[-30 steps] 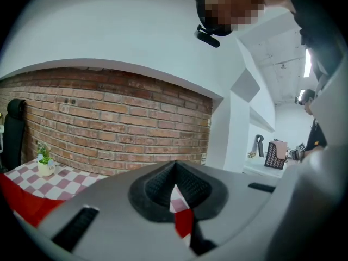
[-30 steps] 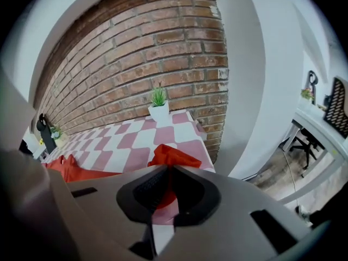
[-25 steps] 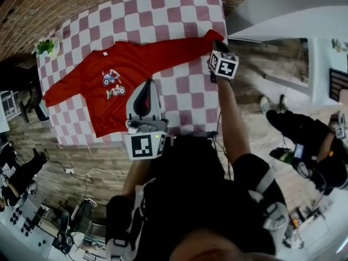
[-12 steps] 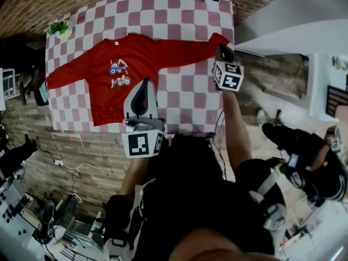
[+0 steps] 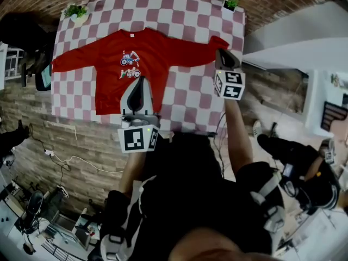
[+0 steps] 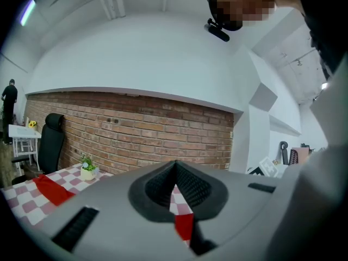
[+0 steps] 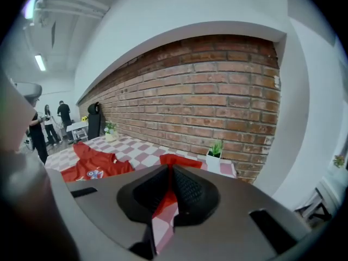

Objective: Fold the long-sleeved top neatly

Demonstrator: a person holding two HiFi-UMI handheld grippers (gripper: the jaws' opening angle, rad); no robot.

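Note:
The red long-sleeved top (image 5: 136, 48) lies spread flat on the pink-and-white checked table (image 5: 190, 15), sleeves out to both sides, print facing up. My left gripper (image 5: 141, 81) hovers over the top's lower right hem, shut and holding nothing. Its jaws (image 6: 175, 167) stand together, with the left sleeve (image 6: 51, 189) beyond them. My right gripper (image 5: 224, 53) hangs just short of the right sleeve's cuff (image 5: 219, 39), shut and holding nothing. Past its tips (image 7: 169, 170) the cuff (image 7: 182, 161) lies flat on the table.
Small potted plants stand at the table's far corners (image 5: 76, 12) (image 5: 231, 4). A brick wall (image 7: 217, 91) runs behind the table. A black chair (image 6: 51, 140) stands at the left end. People stand far off (image 7: 54, 121), and a seated person (image 5: 304, 167) is on the right.
Both grippers have moved. The left one has gone forward over the top's hem. The right one has risen off the cuff and rolled, with the cuff left flat on the table.

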